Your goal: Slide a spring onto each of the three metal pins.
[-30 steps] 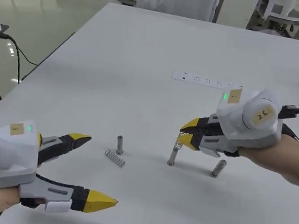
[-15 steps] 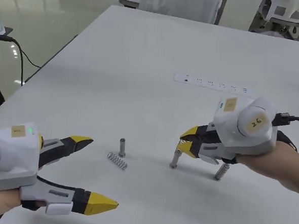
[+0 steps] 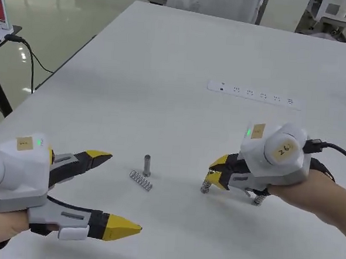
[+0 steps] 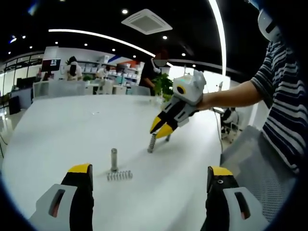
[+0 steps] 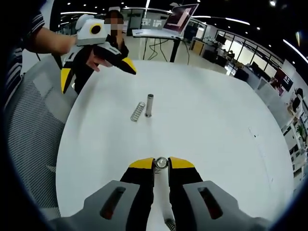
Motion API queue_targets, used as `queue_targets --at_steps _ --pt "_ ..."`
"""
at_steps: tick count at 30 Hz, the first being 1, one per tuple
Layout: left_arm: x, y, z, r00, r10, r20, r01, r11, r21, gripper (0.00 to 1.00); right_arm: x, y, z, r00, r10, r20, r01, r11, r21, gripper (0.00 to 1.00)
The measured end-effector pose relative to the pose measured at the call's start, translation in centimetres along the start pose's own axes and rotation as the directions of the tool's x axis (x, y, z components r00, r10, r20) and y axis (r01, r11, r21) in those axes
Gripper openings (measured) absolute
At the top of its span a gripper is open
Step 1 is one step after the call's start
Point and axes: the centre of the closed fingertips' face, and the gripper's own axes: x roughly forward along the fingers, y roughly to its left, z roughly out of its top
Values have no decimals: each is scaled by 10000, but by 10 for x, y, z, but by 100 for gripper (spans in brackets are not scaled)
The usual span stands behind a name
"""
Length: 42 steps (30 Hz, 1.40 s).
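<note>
While the right gripper (image 3: 216, 171) sits low over the white workbench (image 3: 164, 76), its yellow-tipped jaws stand almost closed. They pinch the gripped spring (image 5: 161, 164), a small silver coil of thin wire. This coil is threaded over the middle pin (image 3: 205, 189), a short upright grey metal post. The left gripper (image 3: 111, 190) hovers near the front edge, jaws spread wide with nothing between them.

A second sprung pin (image 3: 257, 197) stands just beside the right gripper's body and is partly hidden by it. The bare pin (image 3: 147, 165) stands free between the two grippers. The loose spring (image 3: 140, 180) lies on its side just beside that pin's base; whether they touch cannot be told. A white power strip (image 3: 254, 93) lies well apart, at the far side.

Handling, as a judgement: the loose spring is very light and smooth. It probably rolls readily, yields along its axis and bends sideways. Grip it across the middle coils, jaws square to its axis, leaving one open end clear. Use moderate force, since a hard squeeze may deform the wire or eject the coil. The bare pin is stiff but looks free-standing, so lower the spring straight down to avoid tipping it.
</note>
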Motion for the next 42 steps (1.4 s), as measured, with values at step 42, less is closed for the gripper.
queue_targets --at_steps 42 --pt "-8 0 18 9991 -54 413 55 10000 -38 93 -50 33 -4 9772 -745 1987 303 9758 2166 15"
